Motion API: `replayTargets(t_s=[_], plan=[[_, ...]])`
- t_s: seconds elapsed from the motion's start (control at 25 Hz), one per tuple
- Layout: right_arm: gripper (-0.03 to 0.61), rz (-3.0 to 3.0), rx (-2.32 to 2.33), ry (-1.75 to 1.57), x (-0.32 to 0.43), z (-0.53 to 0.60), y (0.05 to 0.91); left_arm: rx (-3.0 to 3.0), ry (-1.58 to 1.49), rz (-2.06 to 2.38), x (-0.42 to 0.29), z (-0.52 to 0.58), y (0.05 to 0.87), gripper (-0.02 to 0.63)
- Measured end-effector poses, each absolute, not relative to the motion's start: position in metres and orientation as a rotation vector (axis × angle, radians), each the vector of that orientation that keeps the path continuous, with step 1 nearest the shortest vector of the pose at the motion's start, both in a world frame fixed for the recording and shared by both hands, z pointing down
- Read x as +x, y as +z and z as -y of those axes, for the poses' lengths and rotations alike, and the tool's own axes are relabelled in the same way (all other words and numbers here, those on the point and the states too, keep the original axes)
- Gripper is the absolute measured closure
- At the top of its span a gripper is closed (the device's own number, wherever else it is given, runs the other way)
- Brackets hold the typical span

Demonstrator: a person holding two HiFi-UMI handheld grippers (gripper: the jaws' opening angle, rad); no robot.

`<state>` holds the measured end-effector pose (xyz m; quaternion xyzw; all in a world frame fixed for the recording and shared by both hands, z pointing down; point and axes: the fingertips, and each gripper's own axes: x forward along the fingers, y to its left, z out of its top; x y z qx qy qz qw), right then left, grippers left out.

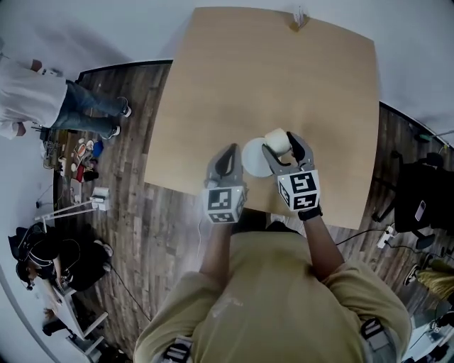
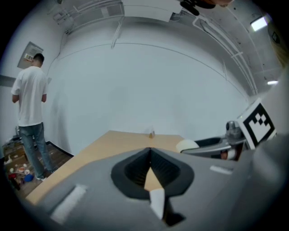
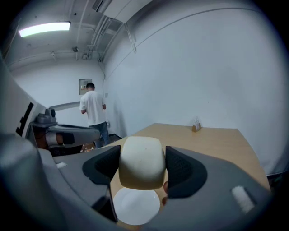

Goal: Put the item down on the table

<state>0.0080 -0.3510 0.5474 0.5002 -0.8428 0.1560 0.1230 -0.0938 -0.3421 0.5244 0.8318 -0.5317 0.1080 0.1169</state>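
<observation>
A cream cup (image 1: 275,137) hangs between the jaws of my right gripper (image 1: 281,144), which is shut on its sides. It sits just above the right rim of a white plate (image 1: 254,157) on the wooden table (image 1: 234,78). In the right gripper view the cup (image 3: 141,158) fills the gap of the right gripper (image 3: 141,166), with the plate (image 3: 136,205) below it. My left gripper (image 1: 228,150) is beside the plate's left edge, its jaws touching and holding nothing. In the left gripper view the left gripper (image 2: 150,151) is shut, and the cup (image 2: 187,145) shows at the right.
A small stand (image 1: 298,18) is at the table's far edge. A person in a white shirt (image 1: 28,99) stands on the floor at the left, and another person (image 1: 42,255) sits at the lower left. Cables and bags (image 1: 418,198) lie to the right.
</observation>
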Motion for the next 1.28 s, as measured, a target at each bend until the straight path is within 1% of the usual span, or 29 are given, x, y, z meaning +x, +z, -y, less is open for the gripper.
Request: replayTargets(t_s=[0.32, 0.52, 0.76, 1.04, 1.28], plan=[[0.261, 2.292, 1.299, 0.588, -0.014, 0.349, 0.648, 2.332, 0.373, 1.487, -0.101, 0.356, 0.585, 0.612], [0.259, 2.237, 1.195, 0.657, -0.033, 0.346, 0.693, 2.267, 0.394, 1.480, -0.113, 0.363, 0.614, 0.612], [0.259, 2.123, 1.113, 0.653, -0.049, 0.339, 0.740, 2.213, 0.409, 1.478, -0.123, 0.364, 0.632, 0.612], [0.259, 2.041, 1.069, 0.642, -0.053, 0.338, 0.769, 2.197, 0.432, 1.480, -0.127, 0.363, 0.641, 0.612], [0.256, 2.042, 1.062, 0.608, -0.057, 0.346, 0.771, 2.204, 0.424, 1.502, -0.132, 0.363, 0.631, 0.612]])
